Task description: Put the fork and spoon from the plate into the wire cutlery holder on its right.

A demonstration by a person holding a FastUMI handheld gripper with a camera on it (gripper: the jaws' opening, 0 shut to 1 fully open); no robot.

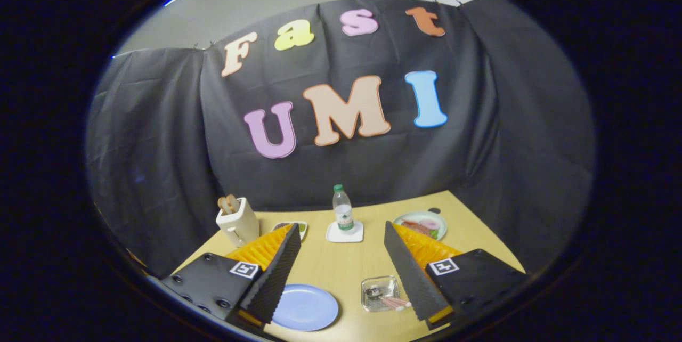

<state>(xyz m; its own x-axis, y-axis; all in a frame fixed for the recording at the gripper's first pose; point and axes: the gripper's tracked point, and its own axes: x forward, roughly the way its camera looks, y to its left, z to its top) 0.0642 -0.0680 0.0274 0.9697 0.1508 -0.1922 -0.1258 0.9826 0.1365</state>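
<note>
My gripper (341, 257) spread wide, fingers ridged, gripping nothing. Round blue plate (305, 307) below, between fingers. Square wire cutlery holder (379, 294) to its right, pink-handled cutlery (391, 302) inside. Smooth wooden table (341, 267).

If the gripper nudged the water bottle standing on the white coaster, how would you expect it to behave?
The water bottle is tall and narrow, so it would probably tip rather than slide. Standing on the small white coaster, it may drag that along. The open gripper is well short of it.
</note>
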